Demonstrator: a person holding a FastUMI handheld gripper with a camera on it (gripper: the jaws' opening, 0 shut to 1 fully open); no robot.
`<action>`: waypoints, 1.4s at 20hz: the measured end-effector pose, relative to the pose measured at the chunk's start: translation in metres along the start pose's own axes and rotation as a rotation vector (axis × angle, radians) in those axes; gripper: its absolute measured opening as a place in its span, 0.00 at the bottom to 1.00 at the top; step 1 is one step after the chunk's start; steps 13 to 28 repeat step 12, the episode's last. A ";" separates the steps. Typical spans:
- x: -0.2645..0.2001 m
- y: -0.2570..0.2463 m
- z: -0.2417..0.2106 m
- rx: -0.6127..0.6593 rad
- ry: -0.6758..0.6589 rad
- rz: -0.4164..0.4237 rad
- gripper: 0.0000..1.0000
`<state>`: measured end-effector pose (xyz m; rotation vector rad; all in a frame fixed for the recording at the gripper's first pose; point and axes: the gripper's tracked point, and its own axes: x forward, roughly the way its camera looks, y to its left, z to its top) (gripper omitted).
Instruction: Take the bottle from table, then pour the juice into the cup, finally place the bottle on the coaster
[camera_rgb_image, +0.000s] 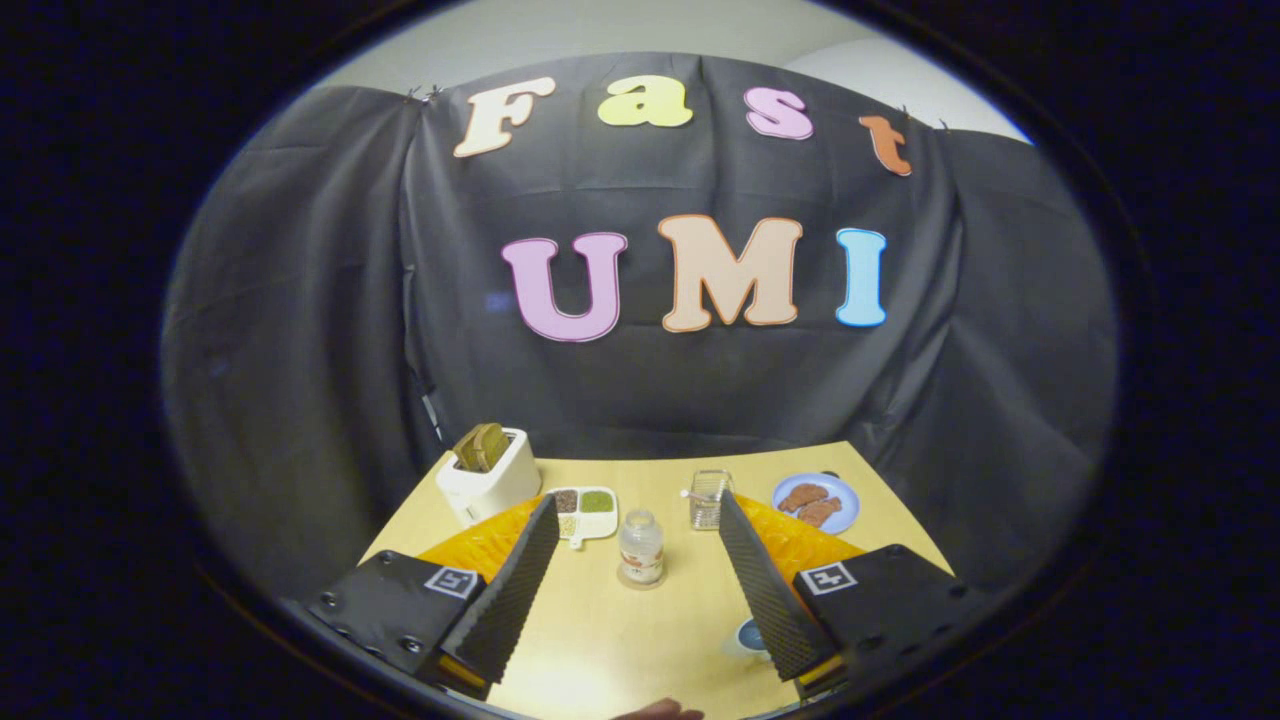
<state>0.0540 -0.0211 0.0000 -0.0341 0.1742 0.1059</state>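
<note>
gripper view: bottle (641, 547) upright on a round coaster (640, 580) mid-desk, as the task's end asks; cup (709, 498) beyond; gripper (640, 540) fingers spread wide, holding nothing.

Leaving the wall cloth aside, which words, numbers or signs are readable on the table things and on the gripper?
No text can be read.
bottle: label band, too small and blurred to read.
gripper: square black-and-white markers, patterns without letters; fingers open, the bottle stands between them, untouched.
toaster, blue plate: no writing seen.
</note>
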 end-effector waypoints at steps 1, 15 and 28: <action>-0.004 -0.001 0.002 0.001 -0.005 0.002 1.00; -0.021 -0.012 -0.010 0.030 0.010 0.022 1.00; -0.021 -0.012 -0.010 0.030 0.010 0.022 1.00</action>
